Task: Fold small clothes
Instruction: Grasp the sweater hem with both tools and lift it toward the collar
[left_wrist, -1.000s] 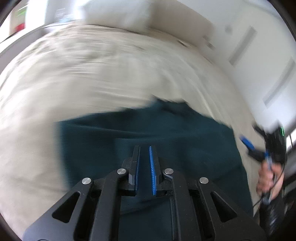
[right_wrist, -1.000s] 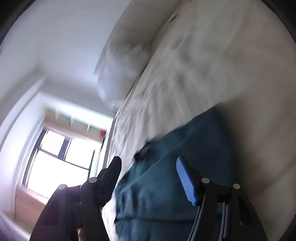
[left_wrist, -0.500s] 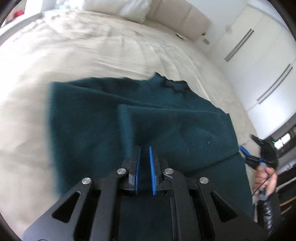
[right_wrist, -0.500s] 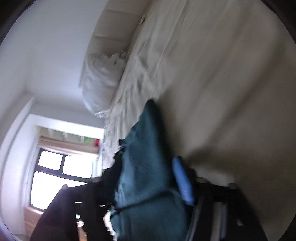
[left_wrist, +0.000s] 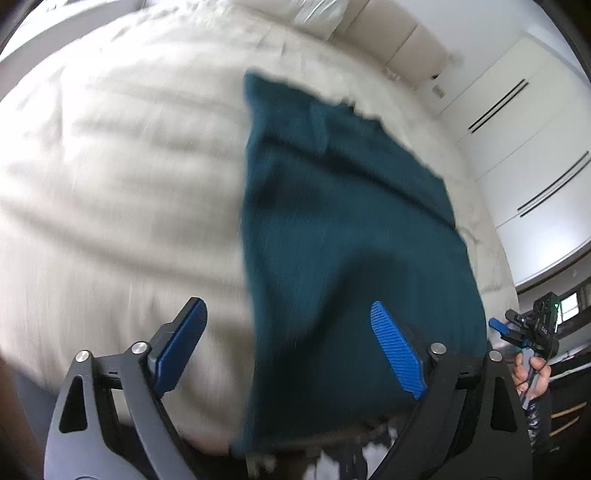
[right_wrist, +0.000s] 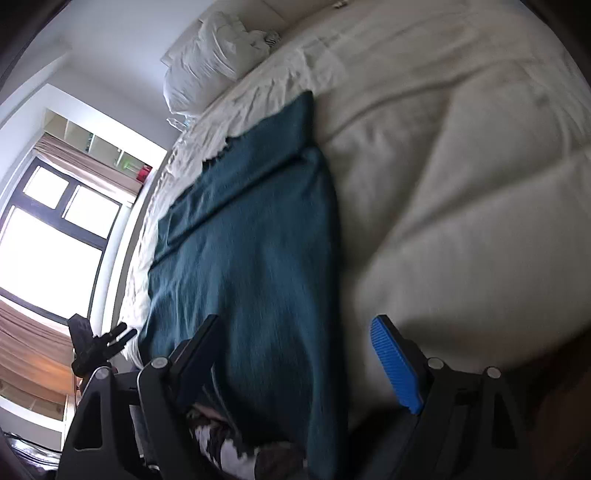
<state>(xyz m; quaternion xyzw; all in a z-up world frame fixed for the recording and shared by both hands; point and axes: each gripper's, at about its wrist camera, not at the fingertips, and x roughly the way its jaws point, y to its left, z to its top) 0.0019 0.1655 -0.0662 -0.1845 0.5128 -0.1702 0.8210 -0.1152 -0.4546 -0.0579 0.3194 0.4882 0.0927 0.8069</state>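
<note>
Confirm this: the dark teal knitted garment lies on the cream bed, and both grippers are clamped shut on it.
Wrong about the grip. The dark teal knitted garment does lie on the cream bed, but both wrist views show the left gripper and right gripper open.

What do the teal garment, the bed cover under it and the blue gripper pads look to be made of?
Teal garment: soft matte fabric, probably knit or fleece, going by its fuzzy weave and limp folds; blur hides detail.
Bed cover: cream padded textile, likely a quilted duvet, with puffy stitched sections.
Blue pads: finely ribbed, matte, probably rubber or moulded plastic.
</note>
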